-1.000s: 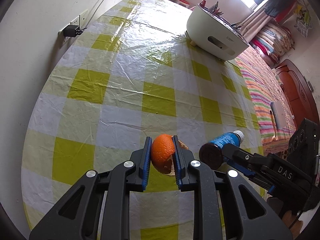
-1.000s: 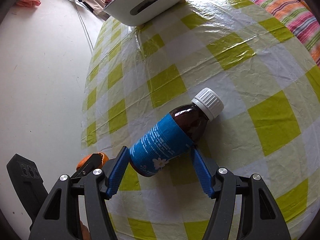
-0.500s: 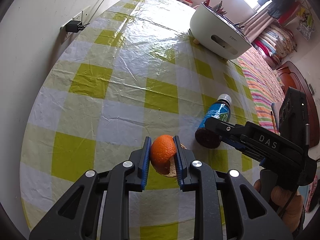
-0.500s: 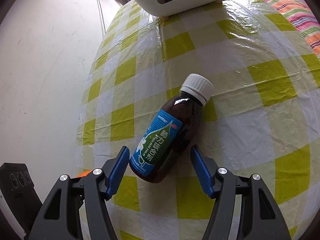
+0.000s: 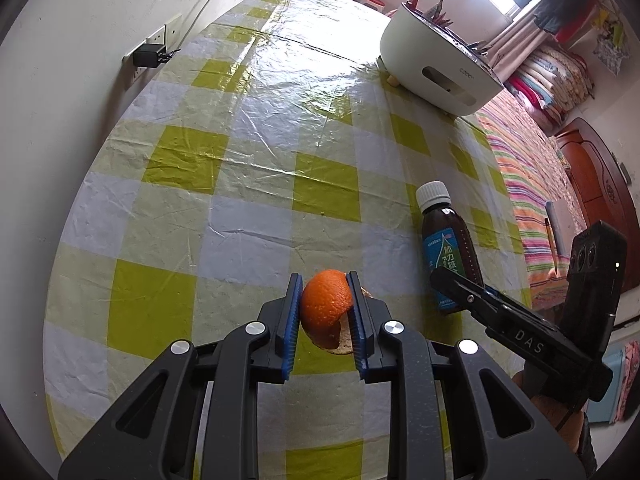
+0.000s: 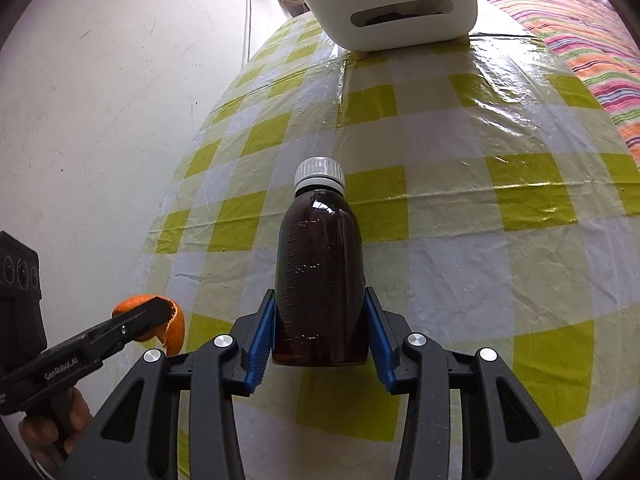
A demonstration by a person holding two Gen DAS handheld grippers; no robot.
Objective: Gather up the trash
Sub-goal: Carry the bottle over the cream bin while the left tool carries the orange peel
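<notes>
My left gripper [image 5: 323,280] is shut on a curled piece of orange peel [image 5: 326,308], held just above the yellow-checked tablecloth [image 5: 224,208]. A brown medicine bottle [image 6: 320,248] with a white cap and blue label lies on the cloth, cap pointing away. My right gripper [image 6: 320,294] straddles its base. Its jaws are closing, and both blue pads touch the bottle's sides. The left wrist view has the bottle [image 5: 448,240] at the right, with the right gripper's fingers [image 5: 460,292] over its lower end. The peel [image 6: 176,320] shows at the lower left of the right wrist view.
A white bin [image 5: 436,64] with a slot handle and scraps inside stands at the table's far end. A wall with a socket and black plug [image 5: 150,56] runs along the left. A bed with a striped blanket [image 5: 532,168] lies beyond the right edge.
The right gripper has rolled and lined up with the bottle, which now points straight away between its jaws. Those jaws have narrowed onto it. The left gripper and peel stayed put.
</notes>
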